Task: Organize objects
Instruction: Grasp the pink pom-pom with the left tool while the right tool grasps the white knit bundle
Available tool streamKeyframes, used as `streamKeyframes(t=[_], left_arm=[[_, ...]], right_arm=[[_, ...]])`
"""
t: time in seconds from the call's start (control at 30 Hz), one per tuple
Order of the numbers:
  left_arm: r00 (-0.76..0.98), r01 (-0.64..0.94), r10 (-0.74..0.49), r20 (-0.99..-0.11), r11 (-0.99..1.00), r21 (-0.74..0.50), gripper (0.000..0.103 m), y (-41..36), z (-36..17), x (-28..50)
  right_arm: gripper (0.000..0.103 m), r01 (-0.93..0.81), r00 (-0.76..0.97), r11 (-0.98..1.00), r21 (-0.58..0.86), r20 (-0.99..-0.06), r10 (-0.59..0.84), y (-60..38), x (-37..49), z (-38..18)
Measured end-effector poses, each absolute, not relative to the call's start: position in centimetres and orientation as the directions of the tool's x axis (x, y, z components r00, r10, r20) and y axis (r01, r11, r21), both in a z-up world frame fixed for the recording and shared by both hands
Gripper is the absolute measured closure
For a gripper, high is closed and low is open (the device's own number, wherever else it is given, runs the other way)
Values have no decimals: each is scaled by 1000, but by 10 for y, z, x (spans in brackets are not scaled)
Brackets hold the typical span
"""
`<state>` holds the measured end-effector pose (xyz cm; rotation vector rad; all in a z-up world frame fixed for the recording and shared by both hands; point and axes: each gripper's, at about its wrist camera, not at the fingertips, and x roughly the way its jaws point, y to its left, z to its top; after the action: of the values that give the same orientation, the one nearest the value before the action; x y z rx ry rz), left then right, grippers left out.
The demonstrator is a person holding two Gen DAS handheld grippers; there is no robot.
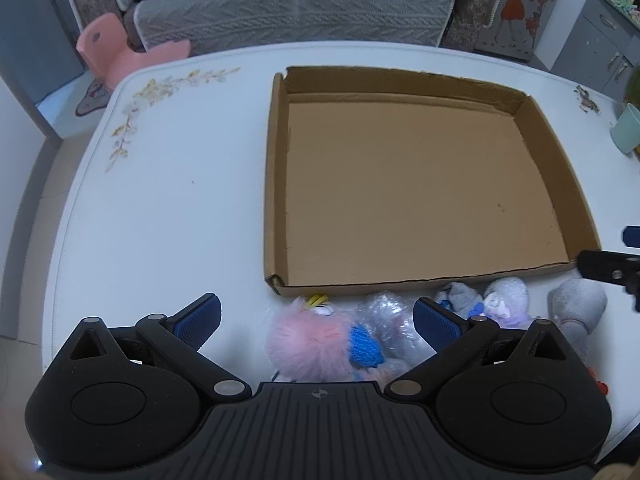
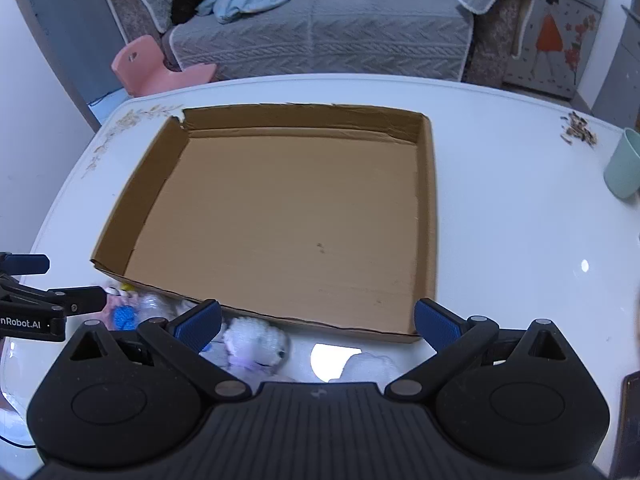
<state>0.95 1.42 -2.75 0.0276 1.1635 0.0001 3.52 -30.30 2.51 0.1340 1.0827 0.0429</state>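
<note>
A shallow cardboard tray [image 1: 276, 184] [image 2: 428, 216] lies empty on the white table [image 1: 160, 220]. Along its near edge sits a row of soft toys: a pink fluffy one with a blue knitted patch [image 1: 308, 344], a piece wrapped in clear plastic [image 1: 384, 312], a white and lilac plush [image 1: 504, 300] [image 2: 256, 342] and a grey plush [image 1: 580, 304]. My left gripper [image 1: 317, 318] hovers open above the pink toy, touching nothing. My right gripper [image 2: 318, 322] is open over the tray's near edge, with the white plush below its left finger.
A mint green cup [image 2: 622, 168] [image 1: 626, 128] stands at the table's right edge. Behind the table are a grey sofa [image 2: 320, 28] with clothes on it and a pink child's chair [image 2: 152, 66]. The table's left half [image 1: 160, 200] holds only a printed flower pattern.
</note>
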Motion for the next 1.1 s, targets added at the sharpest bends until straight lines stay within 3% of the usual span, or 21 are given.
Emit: streamKeyframes(t=[0.7, 0.93, 1.07, 1.1], left_arm=[[279, 41, 12, -960, 999, 24, 1, 26, -96, 23], [355, 59, -17, -935, 998, 4, 1, 30, -99, 13], [378, 80, -18, -926, 997, 13, 3, 29, -98, 9], [384, 81, -22, -923, 997, 10, 4, 31, -97, 8]], right_arm=[[1, 158, 260, 982, 105, -964, 61, -308, 31, -38], [2, 243, 276, 956, 164, -957, 94, -297, 28, -50], [15, 234, 324, 954, 187, -940, 104, -293, 27, -48], [30, 214, 329, 959, 183, -938, 106, -290, 27, -45]])
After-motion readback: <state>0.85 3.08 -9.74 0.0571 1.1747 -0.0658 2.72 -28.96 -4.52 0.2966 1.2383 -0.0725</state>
